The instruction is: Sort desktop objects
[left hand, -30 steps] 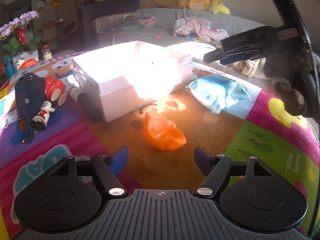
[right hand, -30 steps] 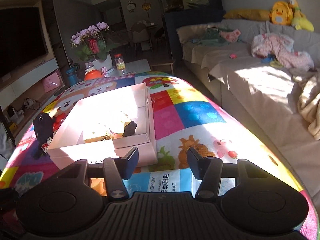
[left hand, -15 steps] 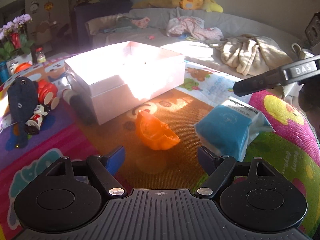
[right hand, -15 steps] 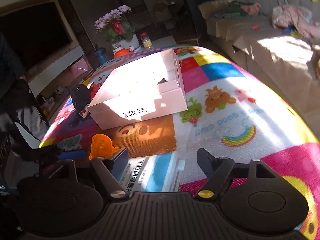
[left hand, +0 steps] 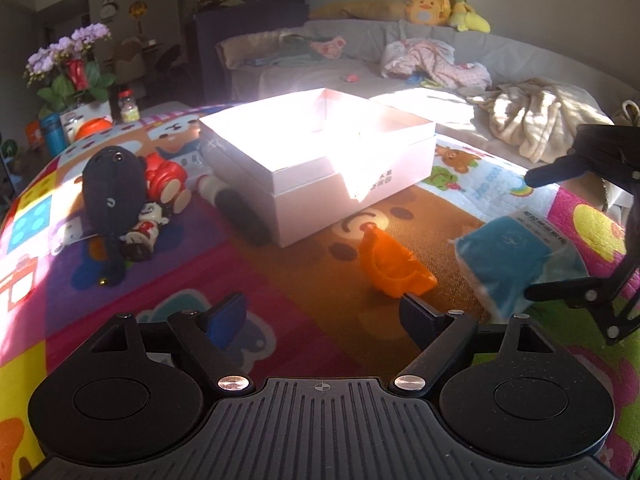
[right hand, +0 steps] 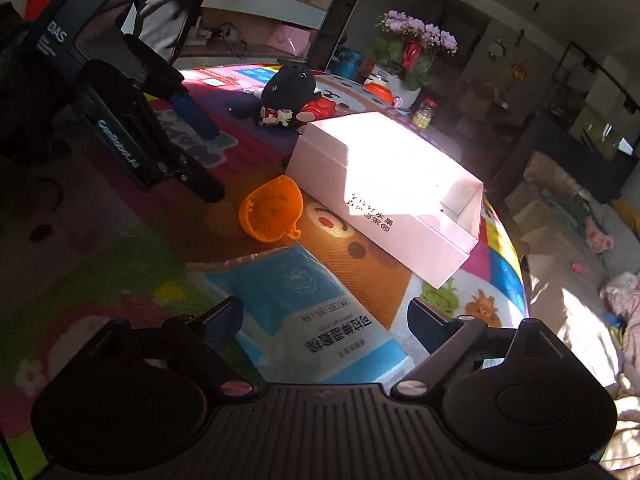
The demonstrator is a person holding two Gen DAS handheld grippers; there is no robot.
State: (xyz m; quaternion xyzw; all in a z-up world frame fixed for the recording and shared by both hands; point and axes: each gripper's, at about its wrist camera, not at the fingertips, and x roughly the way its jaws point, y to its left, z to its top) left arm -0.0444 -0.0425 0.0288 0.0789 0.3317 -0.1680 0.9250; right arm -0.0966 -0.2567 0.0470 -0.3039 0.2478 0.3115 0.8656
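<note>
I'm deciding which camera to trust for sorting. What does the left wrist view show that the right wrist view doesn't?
Left wrist only: yellow plush toys on the sofa back and a beige blanket.
Right wrist only: the printed top of the blue wipes pack, lying between the opening jaws of the right gripper, and a person's dark sleeve.
Both: pink box, orange toy, dark plush, flowers.

blue tissue pack (right hand: 316, 312) now nearer the orange toy (right hand: 272, 208), right tongs (right hand: 326, 314) rolled sideways (jaws opening)
</note>
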